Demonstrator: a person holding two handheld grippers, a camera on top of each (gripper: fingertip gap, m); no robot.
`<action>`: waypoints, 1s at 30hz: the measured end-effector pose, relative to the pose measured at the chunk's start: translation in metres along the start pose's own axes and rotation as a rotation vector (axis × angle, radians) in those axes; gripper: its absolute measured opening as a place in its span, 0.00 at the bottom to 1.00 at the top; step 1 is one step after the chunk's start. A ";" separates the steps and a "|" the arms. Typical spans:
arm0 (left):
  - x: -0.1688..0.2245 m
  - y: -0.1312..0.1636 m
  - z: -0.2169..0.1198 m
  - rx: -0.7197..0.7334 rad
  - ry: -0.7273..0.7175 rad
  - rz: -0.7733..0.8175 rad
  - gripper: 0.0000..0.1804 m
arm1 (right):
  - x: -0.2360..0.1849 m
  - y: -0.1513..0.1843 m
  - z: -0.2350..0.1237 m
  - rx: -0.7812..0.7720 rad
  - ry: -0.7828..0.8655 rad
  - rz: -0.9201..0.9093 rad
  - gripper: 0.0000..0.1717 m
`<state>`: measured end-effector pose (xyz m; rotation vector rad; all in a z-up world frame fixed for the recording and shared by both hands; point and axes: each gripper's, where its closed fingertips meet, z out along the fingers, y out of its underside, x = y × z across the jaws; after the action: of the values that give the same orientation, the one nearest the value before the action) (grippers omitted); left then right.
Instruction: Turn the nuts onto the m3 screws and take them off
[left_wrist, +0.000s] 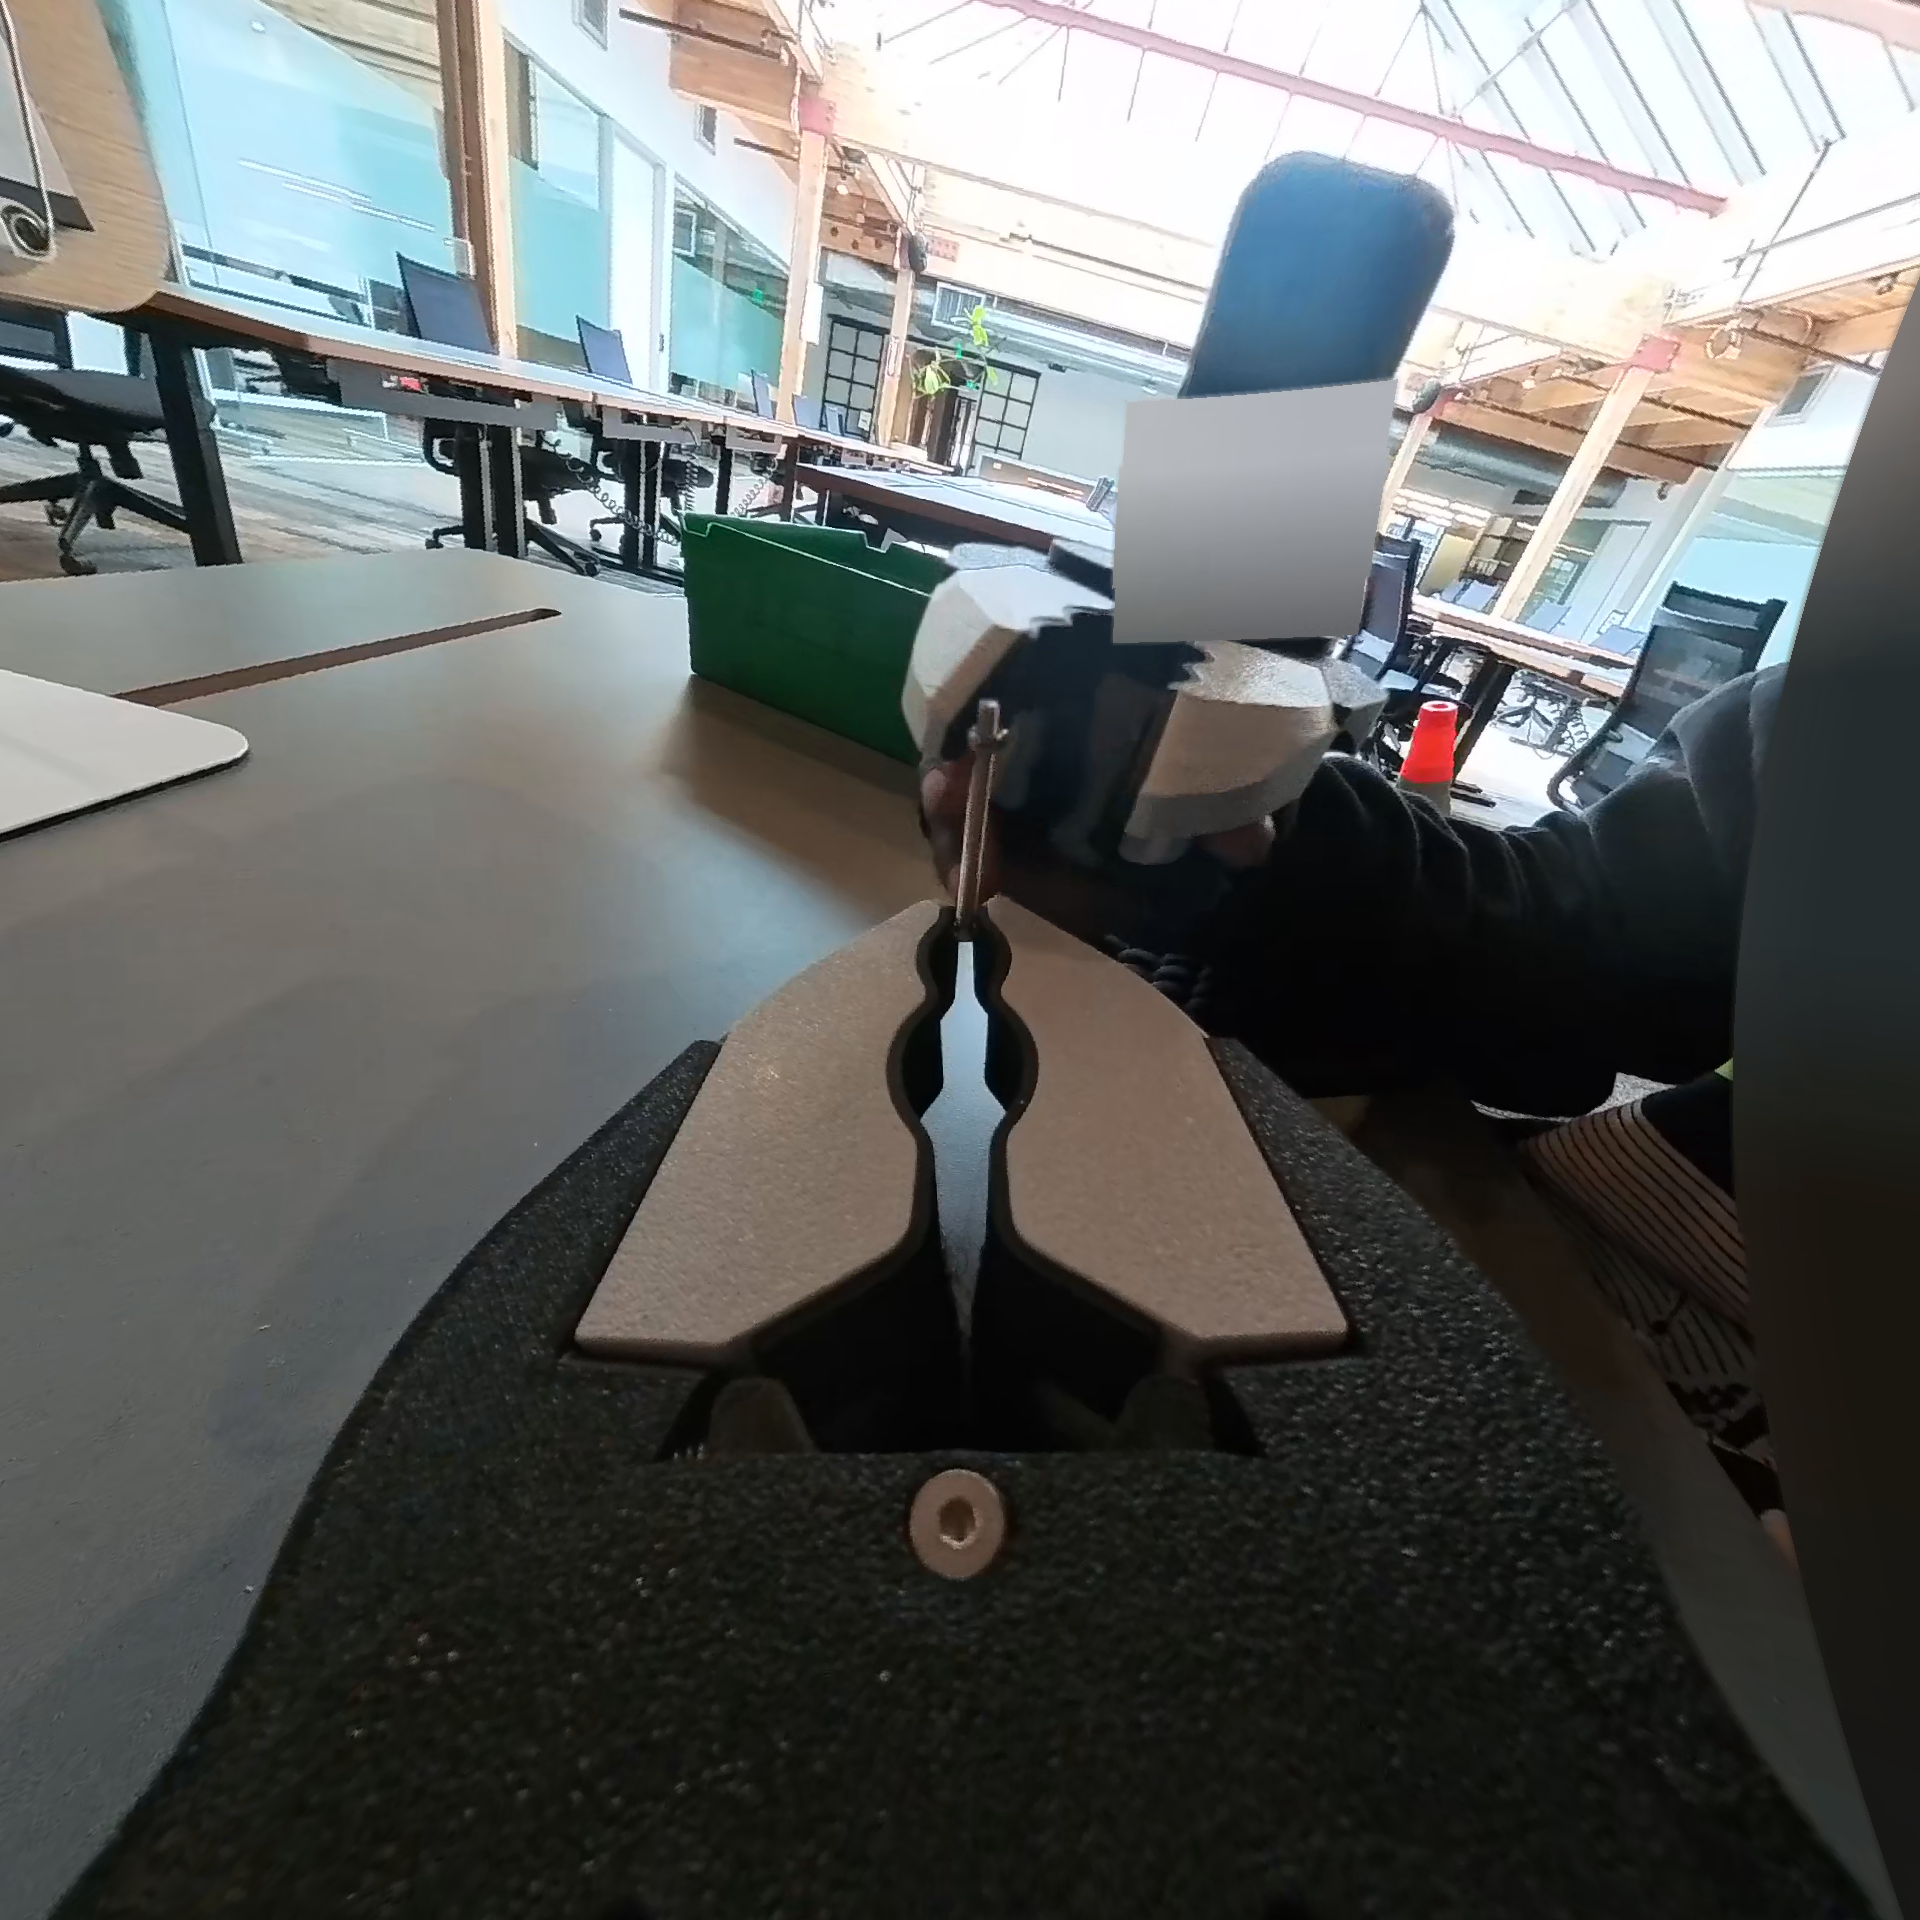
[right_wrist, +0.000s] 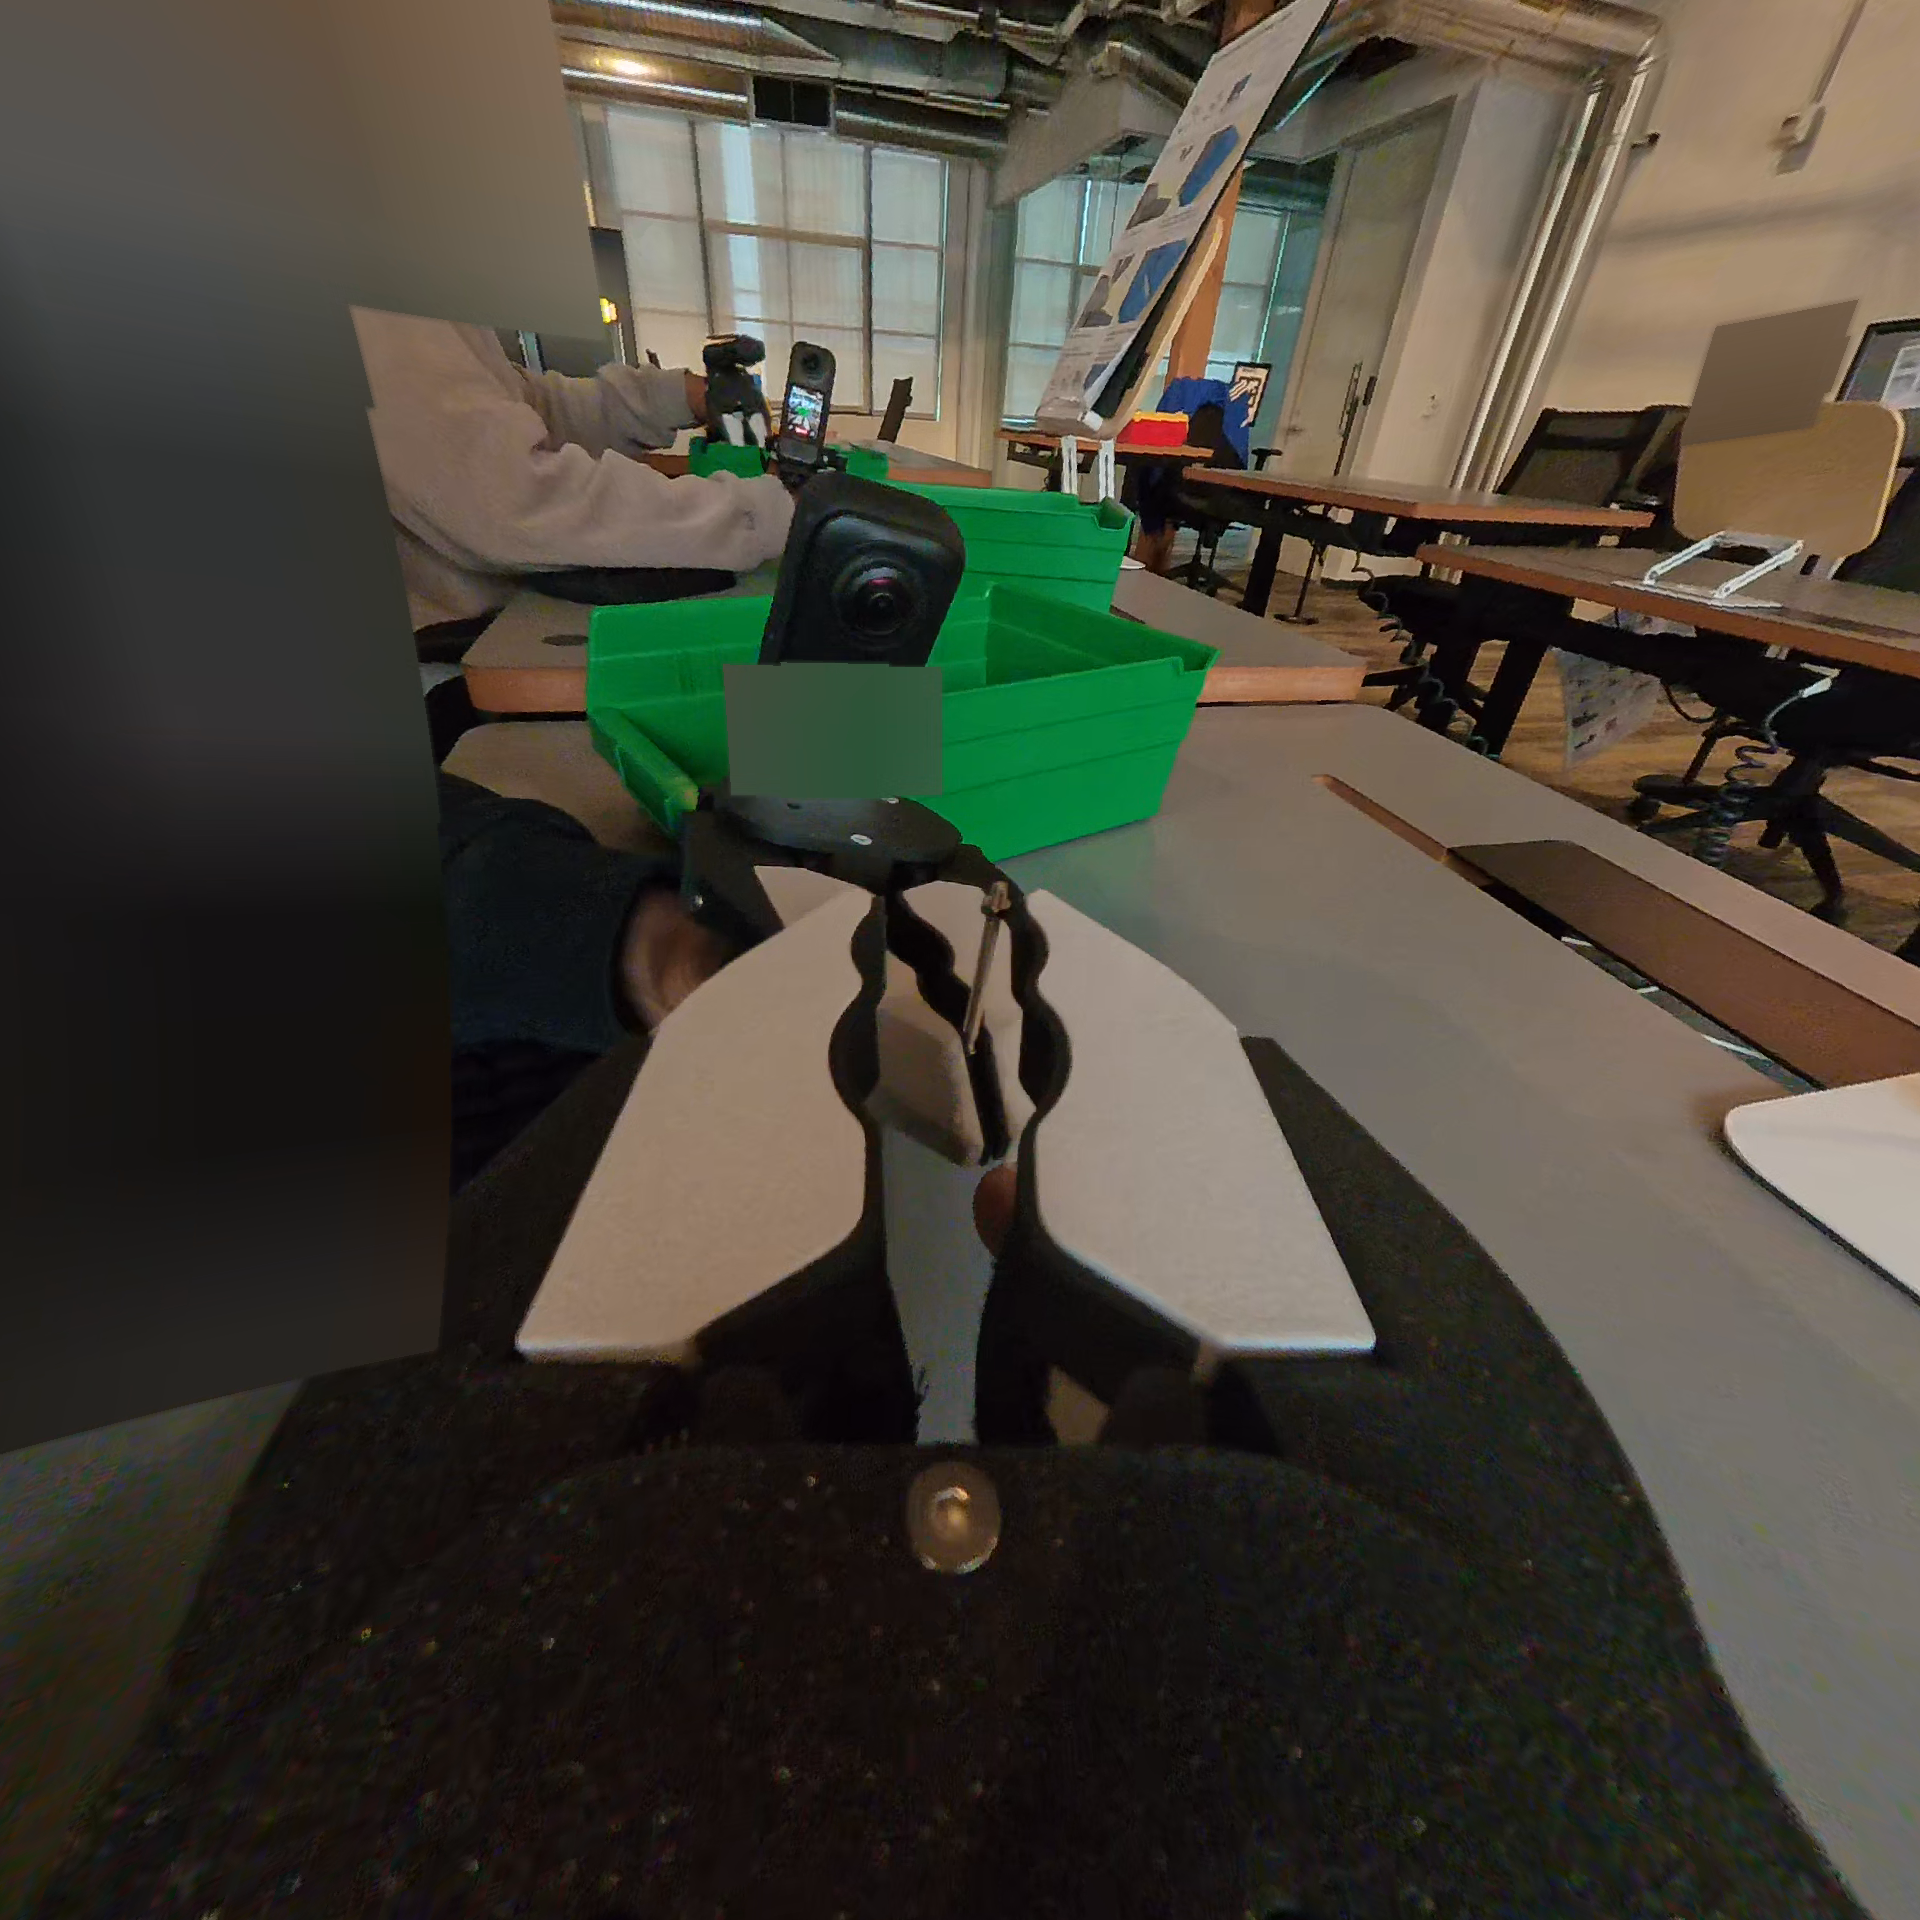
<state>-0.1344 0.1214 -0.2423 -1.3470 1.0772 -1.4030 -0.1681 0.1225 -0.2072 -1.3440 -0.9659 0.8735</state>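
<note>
The left gripper (left_wrist: 971, 920) is pinching the screw (left_wrist: 977, 831) upright above the worktop (left_wrist: 416, 935), a nut (left_wrist: 987, 734) sitting near its top. The right gripper (right_wrist: 940, 914) is standing apart around it, apparently mid-turn.

Left tool (left_wrist: 968, 925) clamps the bottom end of the screw (left_wrist: 978, 821), which stands upright out of its tips, with the nut (left_wrist: 987, 734) near the top end. Right tool (left_wrist: 1101, 727) faces it from behind, beyond the screw, jaws apart. In the right wrist view the screw sits between the right tool's (right_wrist: 951, 935) fingers, close to the right one; contact can't be judged. Bin (left_wrist: 790, 613) on the table (left_wrist: 416, 831), behind both tools. Flat pad (left_wrist: 94, 748) at the table's left.
</note>
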 end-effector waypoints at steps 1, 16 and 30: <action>0.000 0.000 0.000 0.002 -0.001 -0.002 0.01 | 0.000 -0.001 -0.001 0.003 0.000 0.000 0.12; -0.002 -0.001 -0.001 0.007 -0.006 -0.007 0.01 | 0.000 -0.001 -0.001 0.003 -0.001 0.006 0.10; -0.002 -0.001 0.000 0.006 -0.008 -0.009 0.01 | 0.001 -0.002 -0.003 0.011 0.009 0.000 0.09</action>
<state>-0.1348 0.1237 -0.2420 -1.3541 1.0618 -1.4055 -0.1654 0.1225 -0.2050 -1.3380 -0.9533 0.8714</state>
